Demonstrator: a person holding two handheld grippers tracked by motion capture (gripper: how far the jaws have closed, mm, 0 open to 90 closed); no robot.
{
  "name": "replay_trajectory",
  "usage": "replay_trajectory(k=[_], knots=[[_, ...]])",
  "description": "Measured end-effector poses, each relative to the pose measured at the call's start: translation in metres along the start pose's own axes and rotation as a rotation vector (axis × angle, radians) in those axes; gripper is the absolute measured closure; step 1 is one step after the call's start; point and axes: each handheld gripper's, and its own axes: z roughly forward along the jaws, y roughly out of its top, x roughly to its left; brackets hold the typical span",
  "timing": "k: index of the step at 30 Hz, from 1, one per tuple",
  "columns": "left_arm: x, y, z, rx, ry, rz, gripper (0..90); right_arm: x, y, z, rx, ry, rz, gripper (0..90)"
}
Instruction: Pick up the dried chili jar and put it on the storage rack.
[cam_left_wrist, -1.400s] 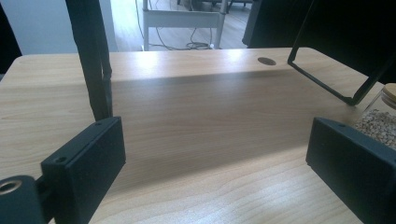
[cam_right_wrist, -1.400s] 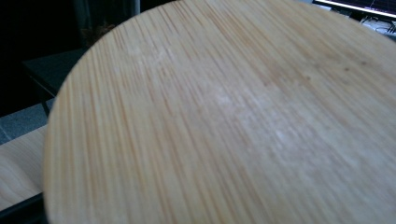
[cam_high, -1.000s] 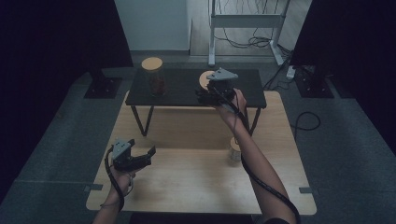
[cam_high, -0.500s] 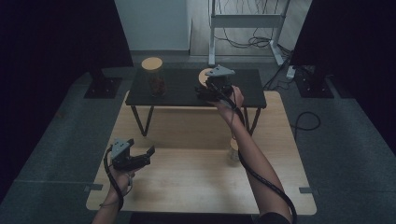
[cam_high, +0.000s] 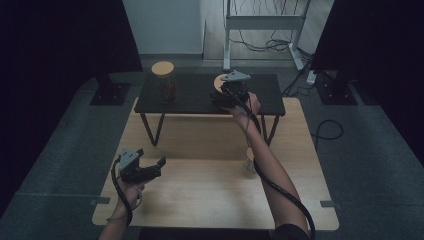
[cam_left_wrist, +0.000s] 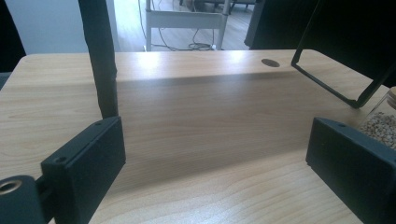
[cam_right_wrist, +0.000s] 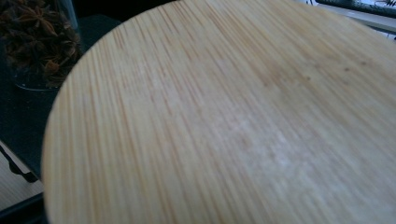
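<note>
Nearest the person, the left gripper (cam_high: 150, 169) hovers low over the near left part of the light wooden table (cam_high: 200, 200), its jaws spread wide with nothing between them. In the left gripper view the two black jaws stand far apart over bare wood. Beyond the right one a small glass jar of pale grains (cam_left_wrist: 380, 122) stands on the table; in the high view the same jar (cam_high: 249, 159) sits just beside the right forearm.

Farther back, a low black shelf (cam_high: 190, 97) on thin metal legs stands across the far half of the table. On its left part is a glass jar of star anise (cam_high: 166, 85) with a round wooden lid.

On the shelf's right part, the right gripper (cam_high: 225, 95) is stretched out over a round bamboo lid (cam_right_wrist: 233, 121). The right gripper view looks closely across the lid's grained top, with the star anise jar off to the upper left. The jaws themselves are hidden there. They appear clenched, probably on the lid's edge, though the grip itself cannot be made out.
</note>
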Motion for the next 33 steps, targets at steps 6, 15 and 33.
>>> replay_trajectory(k=[6, 15, 33], knots=[[0.000, 0.000, 0.001, 0.005, 0.001, 0.002, 4.4, -0.001, -0.001, 0.005, 0.003, 0.004, -0.003, 25.5], [0.001, -0.001, 0.002, 0.009, 0.003, 0.002, 4.4, -0.004, -0.007, 0.011, 0.000, 0.007, 0.022, 25.5], [0.001, -0.001, 0.004, 0.018, 0.003, 0.003, 4.4, -0.004, -0.006, 0.019, 0.019, -0.008, 0.015, 22.2]])
